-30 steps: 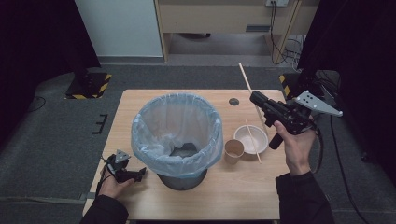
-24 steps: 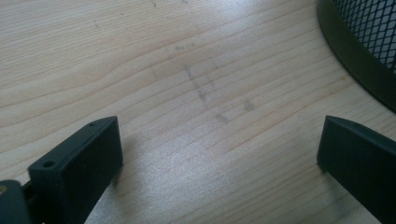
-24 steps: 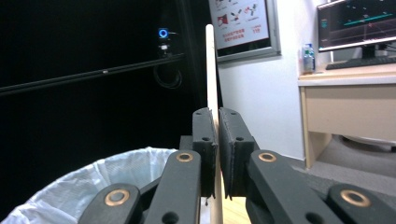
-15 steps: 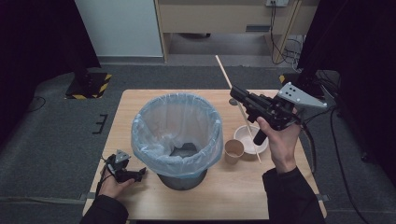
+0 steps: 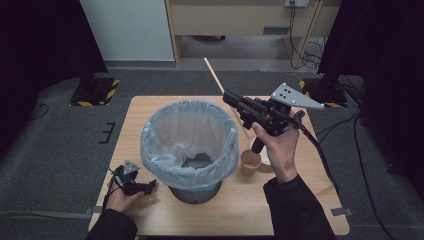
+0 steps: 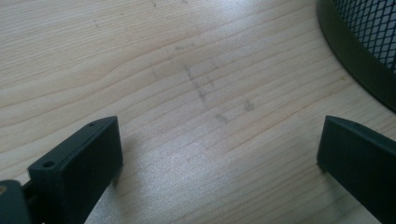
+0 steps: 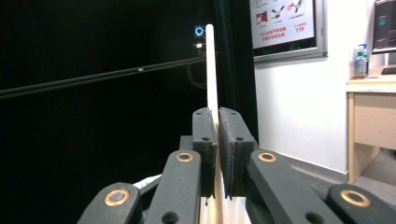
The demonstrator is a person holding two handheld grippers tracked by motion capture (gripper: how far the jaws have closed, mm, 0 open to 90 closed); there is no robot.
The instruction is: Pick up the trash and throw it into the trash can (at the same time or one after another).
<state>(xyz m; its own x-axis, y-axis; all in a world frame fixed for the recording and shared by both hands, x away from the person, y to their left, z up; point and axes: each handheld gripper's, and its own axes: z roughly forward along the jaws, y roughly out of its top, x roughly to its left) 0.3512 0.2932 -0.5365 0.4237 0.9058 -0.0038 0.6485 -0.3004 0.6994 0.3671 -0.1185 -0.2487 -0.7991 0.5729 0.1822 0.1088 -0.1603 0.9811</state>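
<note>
Right gripper (image 5: 231,97) raised above the tabletop (image 5: 150,107), at about 1 o'clock from the bin (image 5: 190,145), pads pressed together on a thin pale wooden stick (image 5: 214,75). In the right gripper view, stick (image 7: 211,65) pinched between the two black pads, standing straight up past their tips against a dark background. In the high view, stick slanting toward 11 o'clock beyond the jaw tips, its lower end running down toward 5 o'clock past the gripper body, over the bin's right rim. Right hand (image 5: 277,147) wrapped around the handle, grey three-cornered plate on top.

Bin lined with a pale blue bag, sitting mid-tabletop. Brown paper cup (image 5: 250,161) upright just at 3 o'clock of the bin; white bowl (image 5: 264,157) touching or just behind it, partly hidden by the hand.

Left gripper (image 5: 145,186) low on the tabletop at 8 o'clock of the bin, held in the left hand (image 5: 122,196). In the left gripper view, jaws wide apart over bare wood, nothing between them, mesh wall of the bin (image 6: 369,42) at 2 o'clock.
</note>
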